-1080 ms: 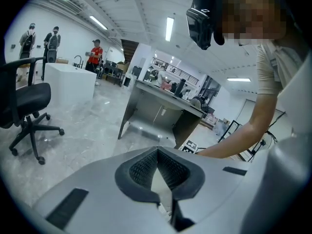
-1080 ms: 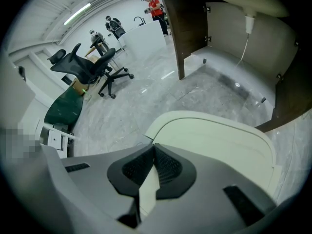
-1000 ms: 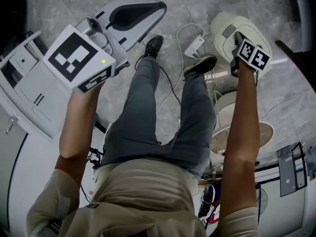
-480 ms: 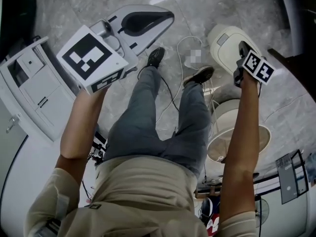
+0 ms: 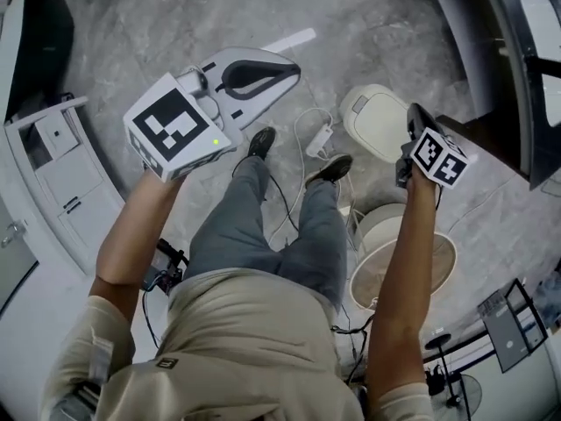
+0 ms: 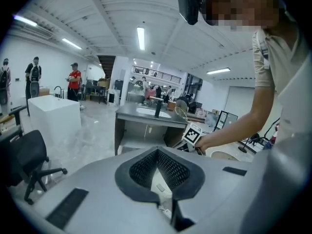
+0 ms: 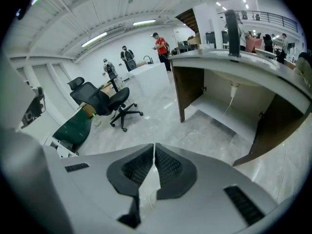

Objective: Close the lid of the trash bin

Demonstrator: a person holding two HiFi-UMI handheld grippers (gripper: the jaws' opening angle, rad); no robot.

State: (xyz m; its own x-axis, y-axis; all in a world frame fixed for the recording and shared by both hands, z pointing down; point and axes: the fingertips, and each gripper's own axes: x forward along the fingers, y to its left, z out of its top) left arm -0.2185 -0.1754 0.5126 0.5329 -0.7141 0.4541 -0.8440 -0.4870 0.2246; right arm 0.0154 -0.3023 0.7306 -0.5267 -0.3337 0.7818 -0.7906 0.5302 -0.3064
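**Task object.** The trash bin (image 5: 387, 147) is seen in the head view standing on the grey floor (image 5: 158, 33), just ahead of the person's right shoe (image 5: 334, 169). Its white domed lid (image 5: 372, 119) is lying flat on the body, and no gap is visible along the rim. The lid is therefore judged to be already down, with little or nothing left to close.

**Right gripper** (image 5: 411, 117). From above it is seen over the bin's right edge. In its own view the jaws are pressed tip to tip with only a hairline slit between them, and nothing is held. Past the tips an office chair (image 7: 104, 101) and a counter (image 7: 234, 65) are seen rather than the bin. The tool is thus judged to be aimed out into the room and lifted off the lid, not pressing on it. Clenched jaws suit a push on a lid, since no grasp is needed.

**Left gripper** (image 5: 287, 67). It is held high on the person's left, well apart from the bin. Its jaws are likewise clenched on nothing. It is judged to be kept out of the way, the job being one-handed.

**Note.** A power strip (image 5: 317, 139) with its cable (image 5: 298, 125) is lying on the floor between the shoes and the bin, and care with footing is advised.
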